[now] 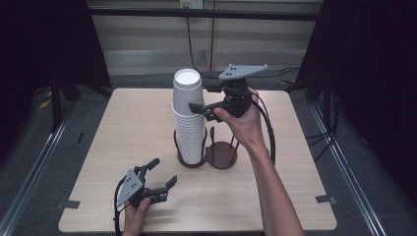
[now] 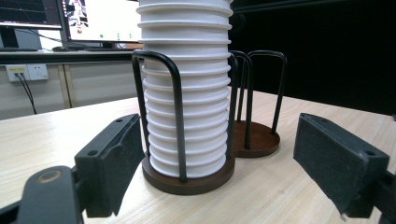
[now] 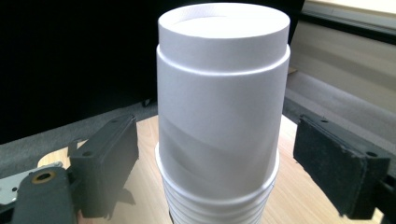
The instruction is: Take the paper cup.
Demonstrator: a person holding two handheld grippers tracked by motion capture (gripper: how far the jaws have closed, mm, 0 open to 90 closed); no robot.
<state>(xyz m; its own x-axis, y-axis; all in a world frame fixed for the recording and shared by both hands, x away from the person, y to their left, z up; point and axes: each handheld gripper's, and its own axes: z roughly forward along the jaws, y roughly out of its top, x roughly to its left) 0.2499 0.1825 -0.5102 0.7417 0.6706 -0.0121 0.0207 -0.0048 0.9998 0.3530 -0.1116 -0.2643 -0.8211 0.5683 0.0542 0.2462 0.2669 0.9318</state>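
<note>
Right gripper (image 1: 200, 109), jaws apart either side of top cup (image 1: 187, 88) on upright cup stack (image 1: 189, 132) in holder's (image 1: 219, 156) left ring, mid-table; left gripper (image 1: 163, 173) open, near-left.

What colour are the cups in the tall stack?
The cups are plain white, clearest in the right gripper view.

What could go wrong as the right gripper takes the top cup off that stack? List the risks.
1. The top cup sits nested tightly on the cup stack; a squeeze and lift might drag several cups up together.
2. The right gripper stands open with its pads well clear of the cup; closing off-centre could push the tall stack sideways, since the cup holder and its wire loops only guard the lower part.
3. The left gripper stands open and apart, steadying nothing.
</note>
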